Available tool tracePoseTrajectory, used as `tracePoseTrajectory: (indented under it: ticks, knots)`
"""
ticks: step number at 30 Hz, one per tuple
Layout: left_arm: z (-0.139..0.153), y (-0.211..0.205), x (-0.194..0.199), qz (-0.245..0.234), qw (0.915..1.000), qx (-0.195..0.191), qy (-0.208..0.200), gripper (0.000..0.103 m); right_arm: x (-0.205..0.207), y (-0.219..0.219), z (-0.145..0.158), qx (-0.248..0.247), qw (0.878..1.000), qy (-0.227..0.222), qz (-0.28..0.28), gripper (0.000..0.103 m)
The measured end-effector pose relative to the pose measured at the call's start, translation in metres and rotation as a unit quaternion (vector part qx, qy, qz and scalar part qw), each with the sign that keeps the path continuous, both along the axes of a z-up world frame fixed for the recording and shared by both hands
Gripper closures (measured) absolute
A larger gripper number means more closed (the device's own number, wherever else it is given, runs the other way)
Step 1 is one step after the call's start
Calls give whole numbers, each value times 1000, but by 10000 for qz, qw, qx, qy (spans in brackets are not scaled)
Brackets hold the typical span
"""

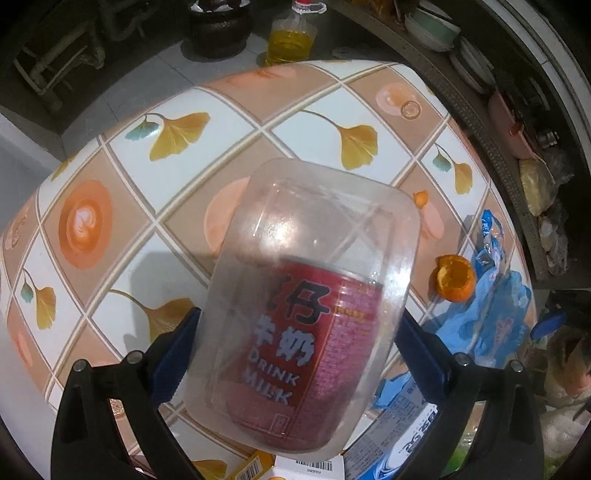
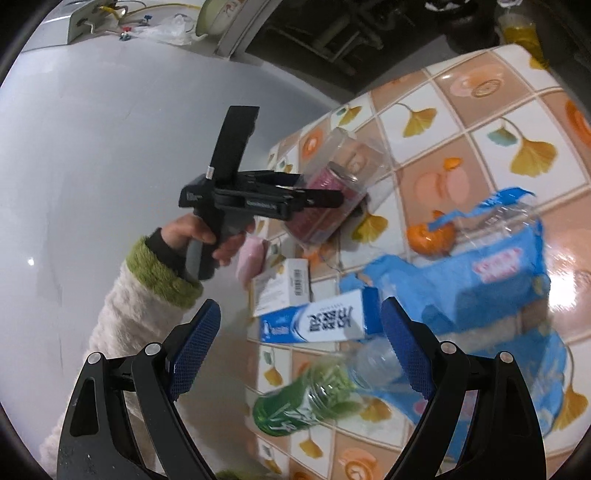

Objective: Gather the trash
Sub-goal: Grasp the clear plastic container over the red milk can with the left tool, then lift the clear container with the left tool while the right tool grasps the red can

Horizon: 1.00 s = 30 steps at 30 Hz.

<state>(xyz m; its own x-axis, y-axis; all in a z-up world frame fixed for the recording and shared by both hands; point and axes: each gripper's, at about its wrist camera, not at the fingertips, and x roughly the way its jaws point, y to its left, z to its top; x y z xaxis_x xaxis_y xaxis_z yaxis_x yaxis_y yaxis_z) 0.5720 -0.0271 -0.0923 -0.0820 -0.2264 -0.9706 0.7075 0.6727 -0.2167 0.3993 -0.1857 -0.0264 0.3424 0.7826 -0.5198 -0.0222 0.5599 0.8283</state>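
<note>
My left gripper (image 1: 299, 350) is shut on a clear plastic container (image 1: 317, 236), which holds a red milk drink can (image 1: 306, 343) and hangs over the tiled tabletop (image 1: 229, 122). In the right wrist view a hand holds that left gripper (image 2: 321, 199), with the container (image 2: 340, 184) at the table's left edge. My right gripper (image 2: 301, 347) is open and grips nothing. Beyond its fingers lie a blue-and-white toothpaste box (image 2: 314, 321) and a green plastic bottle (image 2: 314, 398) on the table. An orange peel (image 2: 430, 236) (image 1: 454, 277) rests beside a crumpled blue plastic wrapper (image 2: 480, 280) (image 1: 491, 317).
A white barcoded box (image 2: 284, 288) and a pink object (image 2: 251, 258) sit near the table's left edge. A small peel scrap (image 1: 420, 198) lies further back. Beyond the table stand an oil bottle (image 1: 290, 40), a dark pot (image 1: 218, 29) and shelves of bowls (image 1: 432, 29).
</note>
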Motion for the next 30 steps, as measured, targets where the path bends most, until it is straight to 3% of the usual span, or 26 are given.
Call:
tracePoseTrajectory:
  ticks: [9, 17, 23, 30]
  knots:
    - [15, 2, -11, -19, 9992, -311, -241, 10, 17, -3, -2, -17, 9999, 139, 29, 18]
    - [42, 24, -14, 308, 9947, -911, -360, 11, 23, -10, -7, -11, 9996, 256, -155, 18]
    - [76, 69, -3, 1160, 9810, -1421, -637, 11, 35, -9, -15, 162, 9971, 633, -402, 18]
    - [108, 110, 2, 2180, 9551, -1484, -1351, 11, 71, 14, -41, 548, 9825, 1507, -947, 18]
